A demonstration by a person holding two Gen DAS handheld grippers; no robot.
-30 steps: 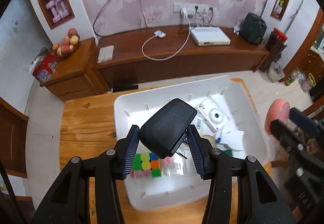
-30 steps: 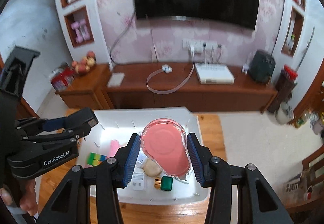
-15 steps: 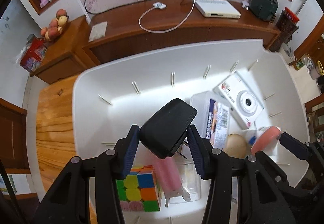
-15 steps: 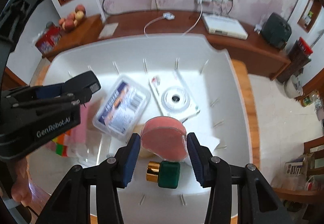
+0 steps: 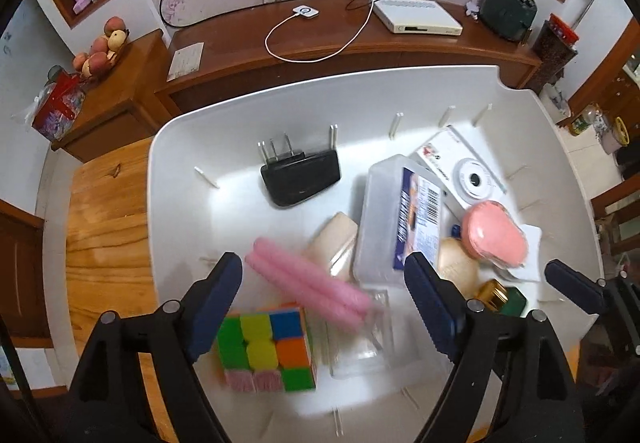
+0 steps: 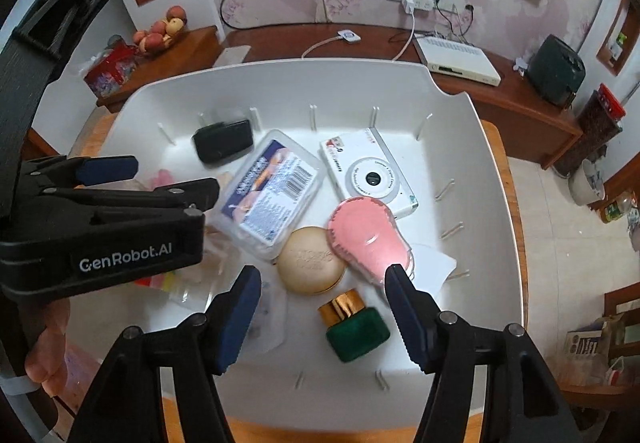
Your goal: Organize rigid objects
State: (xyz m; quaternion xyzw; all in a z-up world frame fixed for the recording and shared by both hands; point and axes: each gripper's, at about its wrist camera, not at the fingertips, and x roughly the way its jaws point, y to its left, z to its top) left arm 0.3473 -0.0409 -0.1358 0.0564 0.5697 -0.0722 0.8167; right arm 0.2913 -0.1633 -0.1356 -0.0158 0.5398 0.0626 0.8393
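A white bin (image 5: 168,147) (image 6: 460,111) sits on the wooden table. My left gripper (image 5: 324,303) is open and empty above its near left part. The black plug adapter (image 5: 300,179) (image 6: 223,141) lies by the far wall. My right gripper (image 6: 322,313) is open and empty over the near right part. The pink brush (image 6: 366,239) (image 5: 494,235) lies against the white camera (image 6: 368,173) (image 5: 464,171). A clear box (image 5: 400,215) (image 6: 272,195), a colour cube (image 5: 266,351), a pink roll (image 5: 308,283), a tan compact (image 6: 312,265) and a green bottle (image 6: 356,327) also lie inside.
The wooden table (image 5: 104,243) shows left of the bin. Behind stands a long wooden TV cabinet (image 5: 320,43) with a white box (image 5: 416,17) and a cable. A side cabinet (image 5: 116,83) holds a fruit bowl.
Both grippers opened. The black adapter dropped from my left gripper into the bin's far left; the pink brush left my right gripper and now rests beside the camera.
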